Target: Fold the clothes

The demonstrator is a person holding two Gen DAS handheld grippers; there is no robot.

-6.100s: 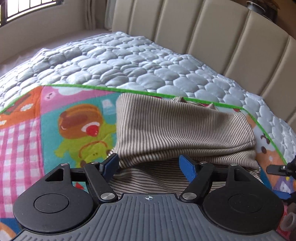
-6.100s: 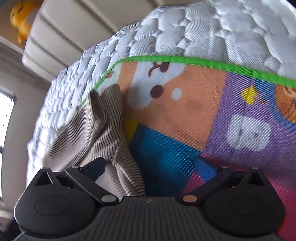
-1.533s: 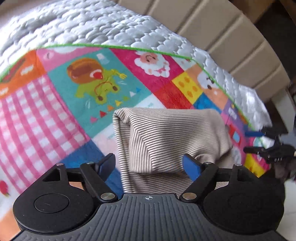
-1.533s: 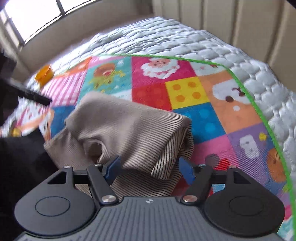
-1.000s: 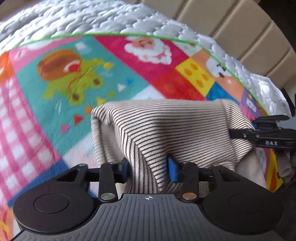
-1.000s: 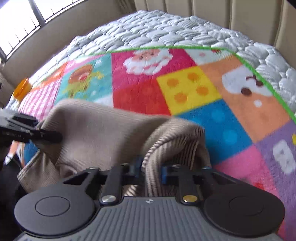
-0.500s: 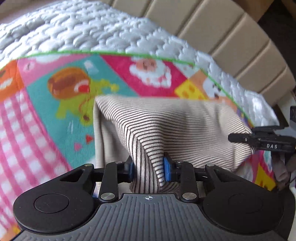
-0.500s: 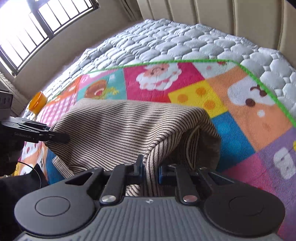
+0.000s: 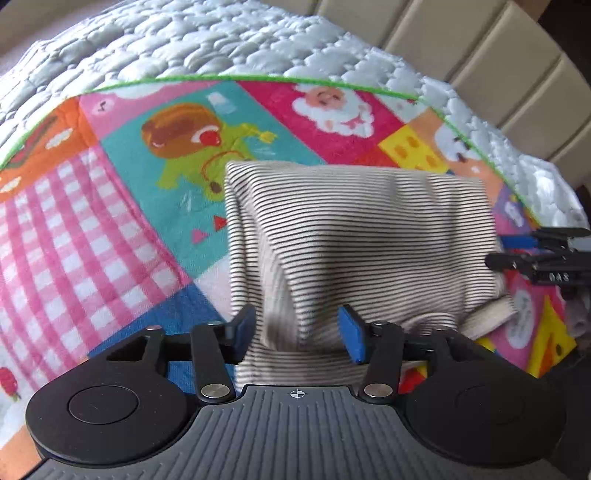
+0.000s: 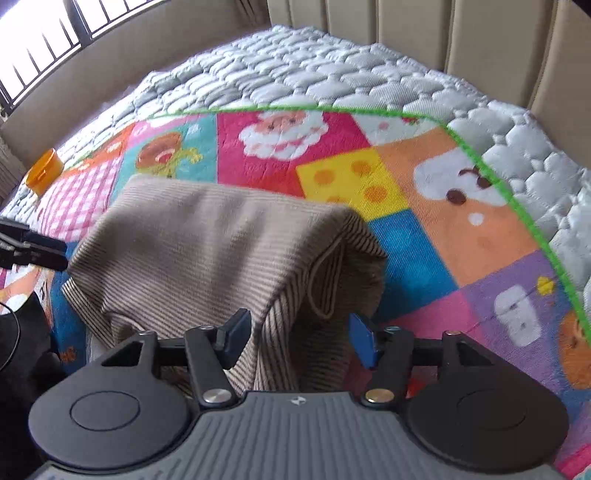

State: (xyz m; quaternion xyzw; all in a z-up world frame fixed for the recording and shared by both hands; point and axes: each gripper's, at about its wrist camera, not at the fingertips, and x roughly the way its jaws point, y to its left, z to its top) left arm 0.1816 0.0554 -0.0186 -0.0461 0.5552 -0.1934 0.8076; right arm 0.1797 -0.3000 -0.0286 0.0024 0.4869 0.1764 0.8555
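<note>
- A bed (image 10: 369, 77) fills both views, covered in a pale grey quilted cover stitched into puffy, pebble-like cells.
- Behind the bed stands a beige padded headboard (image 10: 491, 40) divided into tall vertical panels; the same panels show in the left wrist view (image 9: 480, 48).
- A barred window (image 10: 48, 33) lets bright daylight in above a plain beige wall at the upper left of the right wrist view.
- Spread over the quilt is a colourful mat (image 9: 92, 221) with a green stitched edge, a patchwork of cartoon squares: pink-and-white gingham, a Santa face on red, yellow with orange dots, teal, orange and purple.
- A small orange round container (image 10: 43, 171) sits near the mat's far left corner in the right wrist view.
- The striped garment (image 9: 354, 236), a ribbed knit in beige with thin dark stripes, lies folded into a soft rectangular bundle on the mat, near its front edge; in the right wrist view (image 10: 207, 251) its right end gapes open, showing a pale hem inside.
- The left gripper (image 9: 301, 330) hangs just over the bundle's near left corner, jaws apart, with a drooping fold of cloth between the blue pads and not pinched.
- The right gripper (image 10: 299, 334) sits at the bundle's near right corner, jaws likewise apart, the striped edge loose between them.
- Each gripper's black tip shows at the side of the other's view.
</note>
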